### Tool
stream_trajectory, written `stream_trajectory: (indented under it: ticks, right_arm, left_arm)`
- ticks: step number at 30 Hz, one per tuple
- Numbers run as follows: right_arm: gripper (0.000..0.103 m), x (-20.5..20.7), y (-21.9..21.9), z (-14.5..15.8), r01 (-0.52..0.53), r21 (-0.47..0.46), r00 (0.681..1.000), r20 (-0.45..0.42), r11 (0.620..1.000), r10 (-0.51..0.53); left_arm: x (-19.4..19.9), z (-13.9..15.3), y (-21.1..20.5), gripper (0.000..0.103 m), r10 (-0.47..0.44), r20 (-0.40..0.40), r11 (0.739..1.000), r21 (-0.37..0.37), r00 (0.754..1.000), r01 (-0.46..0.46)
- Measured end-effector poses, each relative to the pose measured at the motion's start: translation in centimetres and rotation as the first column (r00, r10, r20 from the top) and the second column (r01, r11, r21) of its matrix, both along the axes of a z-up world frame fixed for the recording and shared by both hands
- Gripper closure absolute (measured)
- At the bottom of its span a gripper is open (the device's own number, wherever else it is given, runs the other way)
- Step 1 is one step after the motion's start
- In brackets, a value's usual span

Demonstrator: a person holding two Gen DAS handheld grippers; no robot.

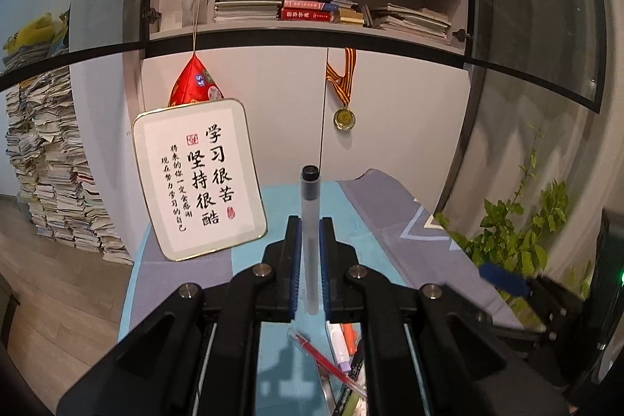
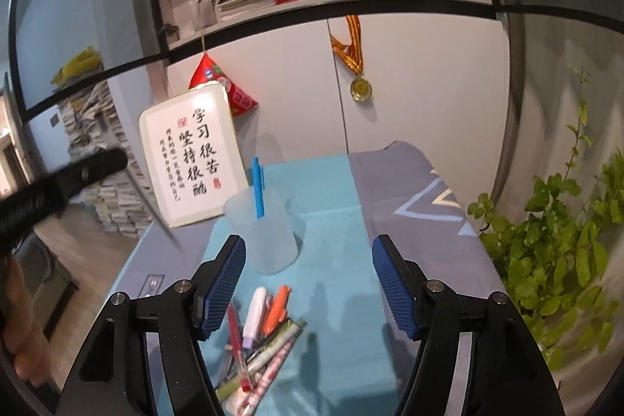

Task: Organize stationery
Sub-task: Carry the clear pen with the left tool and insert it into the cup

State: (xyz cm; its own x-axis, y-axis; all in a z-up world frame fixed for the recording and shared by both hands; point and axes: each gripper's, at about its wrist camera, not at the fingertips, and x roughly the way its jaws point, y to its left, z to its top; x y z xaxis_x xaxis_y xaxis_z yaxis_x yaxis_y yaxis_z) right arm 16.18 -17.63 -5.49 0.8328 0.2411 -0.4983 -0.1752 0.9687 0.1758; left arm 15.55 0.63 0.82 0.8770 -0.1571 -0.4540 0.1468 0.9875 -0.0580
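Note:
My left gripper (image 1: 311, 221) is shut on a frosted clear pen with a black cap (image 1: 311, 205), held upright above the table. Below it lie a red pen (image 1: 327, 361) and other pens. In the right wrist view my right gripper (image 2: 308, 248) stands open with nothing between its pads. Just ahead of it, slightly left, is a frosted plastic cup (image 2: 269, 232) with a blue pen (image 2: 258, 188) standing in it. A heap of pens and markers (image 2: 261, 334), with a white-purple and an orange one on top, lies on the blue cloth (image 2: 331, 190) under the right gripper.
A white framed calligraphy sign (image 2: 193, 153) leans against the cabinet behind the cup. A leafy green plant (image 2: 561, 252) stands off the table's right side. The other gripper (image 2: 54, 186) shows dark and blurred at the left. A bookshelf, red pouch and medal (image 2: 360, 88) hang behind.

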Motion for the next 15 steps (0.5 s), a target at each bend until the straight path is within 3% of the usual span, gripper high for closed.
stream_trajectory:
  ticks: [11, 15]
  right_arm:
    - [0.031, 0.5, -1.4, -2.0, 0.013, 0.009, 0.998, -0.065, 1.0, -0.012]
    - [0.031, 0.7, -0.8, -2.5, 0.0, -0.019, 0.997, -0.072, 1.0, -0.001]
  left_arm:
    - [2.5, 0.5, -0.6, 0.096, 0.011, -0.008, 0.999, -0.039, 1.0, -0.012]
    - [2.8, 0.6, -0.1, 0.096, 0.046, 0.055, 0.995, -0.094, 0.997, -0.041]
